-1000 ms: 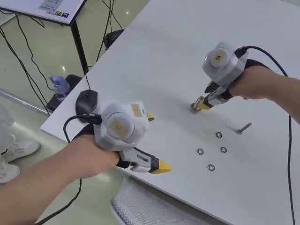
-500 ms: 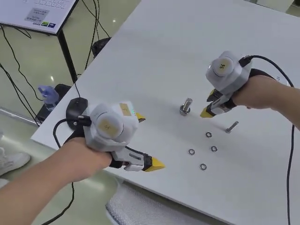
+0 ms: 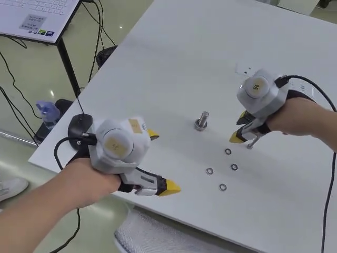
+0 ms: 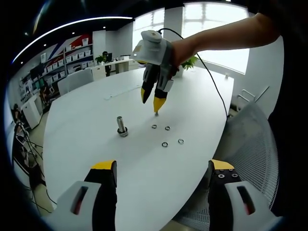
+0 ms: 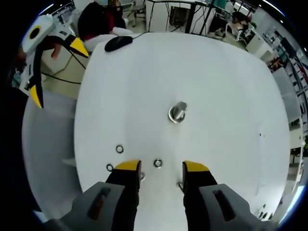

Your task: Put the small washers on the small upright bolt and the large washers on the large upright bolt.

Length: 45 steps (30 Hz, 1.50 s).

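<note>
Four washers [image 3: 227,152] lie flat on the surface [image 3: 174,63] in a loose group, none on a bolt. The large bolt [image 3: 201,121] stands upright, near them but apart. A small bolt [image 3: 253,140] appears to lie on its side just beside the tips of my right gripper [image 3: 241,138], which partly hides it. My right gripper's jaws stand apart and hold nothing; in the right gripper view one washer sits between them. My left gripper [image 4: 158,166] hovers near the surface's edge, jaws wide apart, empty.

Step in hand, as I judge it: preparation. The small bolt is not yet upright, and no washer is placed.

Next move calls for:
1. Centre the right jaws across the small bolt's shank.
2. Close on it.
3. Stand it on its head, clear of the washers.
</note>
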Tool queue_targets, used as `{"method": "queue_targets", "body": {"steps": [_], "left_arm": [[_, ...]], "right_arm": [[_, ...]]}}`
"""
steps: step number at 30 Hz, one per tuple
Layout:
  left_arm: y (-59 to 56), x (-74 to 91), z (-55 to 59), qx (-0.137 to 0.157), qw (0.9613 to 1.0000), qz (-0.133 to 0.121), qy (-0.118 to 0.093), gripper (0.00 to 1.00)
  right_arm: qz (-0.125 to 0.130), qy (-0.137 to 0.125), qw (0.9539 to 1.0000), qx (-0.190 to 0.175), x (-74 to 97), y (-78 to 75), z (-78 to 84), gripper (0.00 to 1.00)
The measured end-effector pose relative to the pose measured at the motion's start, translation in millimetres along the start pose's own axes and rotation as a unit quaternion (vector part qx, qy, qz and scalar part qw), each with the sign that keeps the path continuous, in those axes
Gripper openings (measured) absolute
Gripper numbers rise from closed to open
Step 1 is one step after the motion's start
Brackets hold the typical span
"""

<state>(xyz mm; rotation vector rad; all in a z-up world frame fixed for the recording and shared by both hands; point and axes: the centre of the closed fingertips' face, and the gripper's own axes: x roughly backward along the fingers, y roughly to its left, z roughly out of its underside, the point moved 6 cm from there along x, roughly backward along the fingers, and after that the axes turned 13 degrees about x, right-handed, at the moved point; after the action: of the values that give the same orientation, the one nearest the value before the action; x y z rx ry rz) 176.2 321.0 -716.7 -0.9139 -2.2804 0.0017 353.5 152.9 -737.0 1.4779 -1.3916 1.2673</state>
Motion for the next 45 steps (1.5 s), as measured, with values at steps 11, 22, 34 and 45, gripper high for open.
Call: {"method": "queue_targets", "body": {"steps": [11,22,34,45], "left_arm": [[1.0,-1.9,3.5,0.006,1.0000,0.001,0.000,0.77],[-2.2,-4.7,3.0,0.005,1.0000,0.004,0.003,0.78],[-4.9,-2.7,4.1,0.008,0.9999,0.006,0.004,0.78],[-5.3,-2.6,4.1,0.007,0.9999,0.006,0.008,0.77]], "right_arm": [[0.000,-0.014,0.9993,-0.035,-17.6,4.7,7.3,0.35],[0.005,0.004,0.9992,-0.039,-49.0,10.8,23.2,0.34],[0.001,0.008,0.9988,-0.049,-64.6,11.0,28.1,0.33],[0.005,0.008,0.9986,-0.051,-69.0,8.6,30.0,0.31]]}}
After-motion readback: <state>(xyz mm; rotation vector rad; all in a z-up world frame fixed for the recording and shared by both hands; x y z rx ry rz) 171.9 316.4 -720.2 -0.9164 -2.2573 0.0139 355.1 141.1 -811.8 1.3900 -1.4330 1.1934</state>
